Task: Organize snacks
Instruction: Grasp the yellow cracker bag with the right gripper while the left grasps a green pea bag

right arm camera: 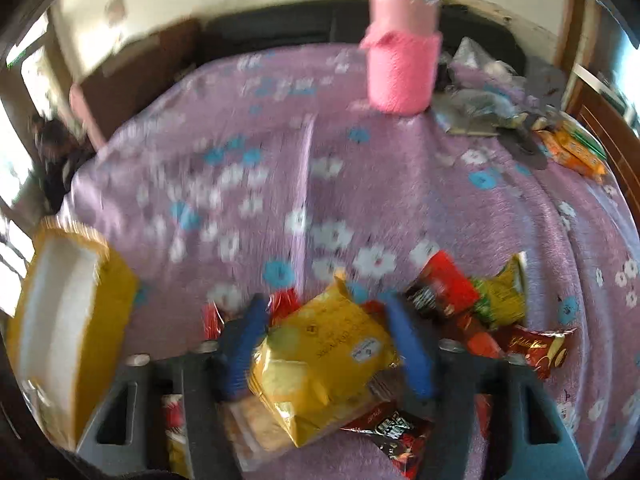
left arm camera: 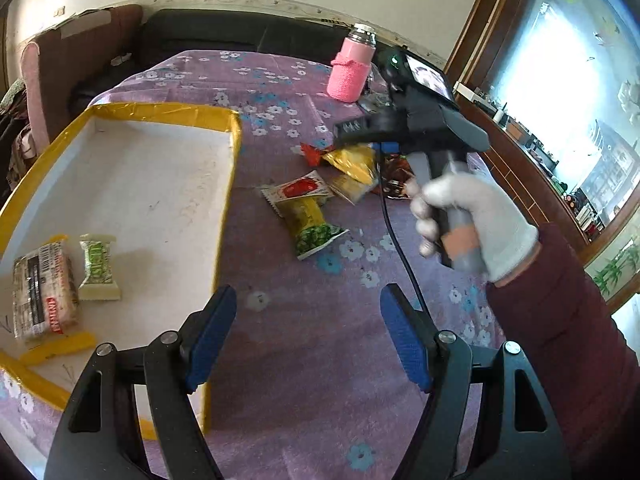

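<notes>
A white box with a yellow taped rim [left arm camera: 224,200] lies at the left and holds two snack packets [left arm camera: 44,284]. My left gripper [left arm camera: 308,340] is open and empty, low over the cloth beside the box's right wall. Loose snacks lie on the cloth: a yellow-green packet [left arm camera: 308,220] and a ketchup sachet [left arm camera: 298,188]. My right gripper [right arm camera: 328,344] has its blue fingers on either side of a yellow snack packet [right arm camera: 320,364]; the view is blurred, so whether it grips is unclear. In the left wrist view the right gripper [left arm camera: 360,140] is over the snack pile.
A pink-sleeved bottle [left arm camera: 352,68] stands at the back of the purple flowered cloth [left arm camera: 320,380]. Red and dark packets [right arm camera: 440,292] lie to the right of the yellow one. Orange packs [right arm camera: 576,152] and plastic bags sit at the far right. A black cable [left arm camera: 400,248] trails across the cloth.
</notes>
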